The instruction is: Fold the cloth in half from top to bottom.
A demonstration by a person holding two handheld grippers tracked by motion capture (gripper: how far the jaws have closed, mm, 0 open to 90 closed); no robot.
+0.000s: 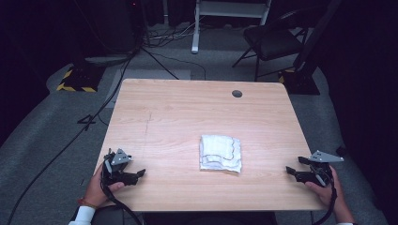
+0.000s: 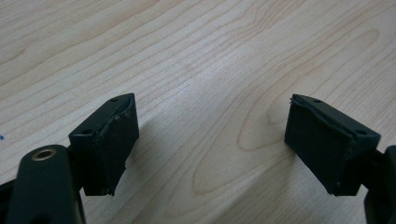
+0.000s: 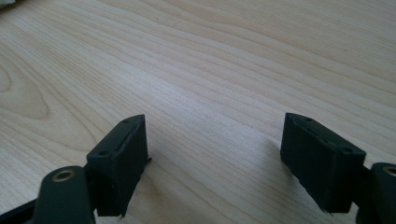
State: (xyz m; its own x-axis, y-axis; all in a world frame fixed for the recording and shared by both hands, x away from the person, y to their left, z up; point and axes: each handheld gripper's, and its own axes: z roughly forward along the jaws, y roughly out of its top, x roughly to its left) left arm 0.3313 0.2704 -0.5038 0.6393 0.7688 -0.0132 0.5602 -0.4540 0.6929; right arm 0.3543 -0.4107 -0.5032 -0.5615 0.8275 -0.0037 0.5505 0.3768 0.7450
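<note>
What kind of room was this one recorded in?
Probably a lab or studio set up for recording: a lone wooden table on grey carpet, loose cables across the floor, a folding chair, dark surroundings.

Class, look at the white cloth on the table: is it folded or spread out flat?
Folded. In the high view the white cloth lies as a compact square on the wooden table, with stacked layers and a scalloped edge showing on top.
</note>
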